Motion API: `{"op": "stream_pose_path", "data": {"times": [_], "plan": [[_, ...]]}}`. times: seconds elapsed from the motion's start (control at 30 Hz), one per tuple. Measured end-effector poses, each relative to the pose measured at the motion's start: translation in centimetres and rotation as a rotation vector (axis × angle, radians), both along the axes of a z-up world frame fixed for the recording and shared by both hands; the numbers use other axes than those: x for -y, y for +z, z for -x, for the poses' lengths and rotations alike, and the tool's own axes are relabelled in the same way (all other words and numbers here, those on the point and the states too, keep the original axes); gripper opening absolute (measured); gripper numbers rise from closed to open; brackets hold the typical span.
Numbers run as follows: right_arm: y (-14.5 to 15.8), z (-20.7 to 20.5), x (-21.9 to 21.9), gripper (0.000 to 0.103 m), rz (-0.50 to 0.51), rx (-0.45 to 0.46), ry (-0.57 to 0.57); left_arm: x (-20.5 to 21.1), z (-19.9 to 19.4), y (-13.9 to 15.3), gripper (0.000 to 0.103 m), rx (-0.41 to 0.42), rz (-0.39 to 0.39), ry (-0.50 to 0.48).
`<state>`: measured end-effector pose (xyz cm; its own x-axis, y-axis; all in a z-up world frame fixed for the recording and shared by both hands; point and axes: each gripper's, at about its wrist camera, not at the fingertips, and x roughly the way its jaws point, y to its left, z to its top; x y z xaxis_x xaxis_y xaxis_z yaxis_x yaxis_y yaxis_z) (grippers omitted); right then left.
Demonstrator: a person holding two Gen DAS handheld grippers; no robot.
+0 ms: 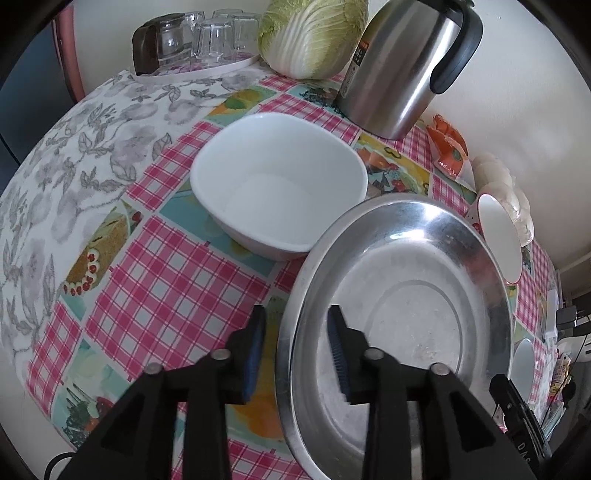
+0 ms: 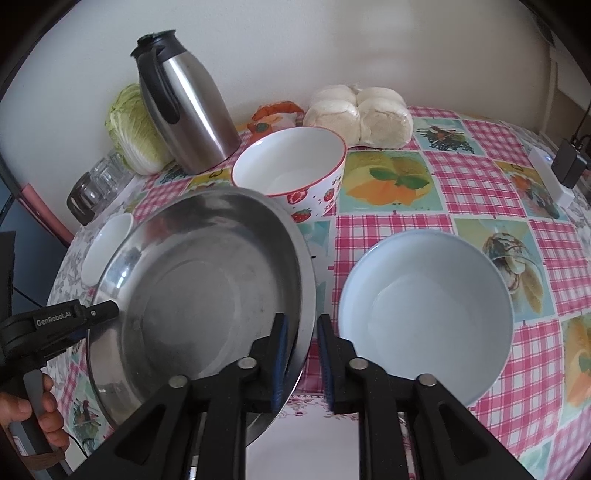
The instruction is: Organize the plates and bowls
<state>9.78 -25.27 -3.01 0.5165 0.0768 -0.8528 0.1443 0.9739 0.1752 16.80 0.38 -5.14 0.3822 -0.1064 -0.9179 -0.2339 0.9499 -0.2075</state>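
While tilted steeply down, left gripper (image 1: 297, 349) and right gripper (image 2: 301, 360) loosely astride steel basin (image 1: 406, 295) rim, unclamped.

The desk cloth (image 2: 406, 221) has pink and white checks with picture squares of fruit. At the upper left of the left wrist view it turns grey and flowery. The big pan (image 2: 199, 288) is shiny silver. One bowl (image 2: 424, 314) is pale blue, one bowl (image 1: 277, 181) is white, and another (image 2: 291, 166) has red strawberries. The cabbage (image 1: 310, 33) is green.
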Motion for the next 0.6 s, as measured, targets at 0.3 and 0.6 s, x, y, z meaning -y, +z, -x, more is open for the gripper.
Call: {"op": "stream_pose_path", "data": {"times": [0.3,0.6], "plan": [[1.7,0.3,0.1,0.034,-0.014,0.057,-0.009,0.3,0.3,1.6,0.059,0.020,-0.057,-0.009],[1.8,0.4,-0.4,0.071,-0.004,0.065,0.007,2.1,0.3,1.8,0.074,0.013,-0.117,-0.088]]}}
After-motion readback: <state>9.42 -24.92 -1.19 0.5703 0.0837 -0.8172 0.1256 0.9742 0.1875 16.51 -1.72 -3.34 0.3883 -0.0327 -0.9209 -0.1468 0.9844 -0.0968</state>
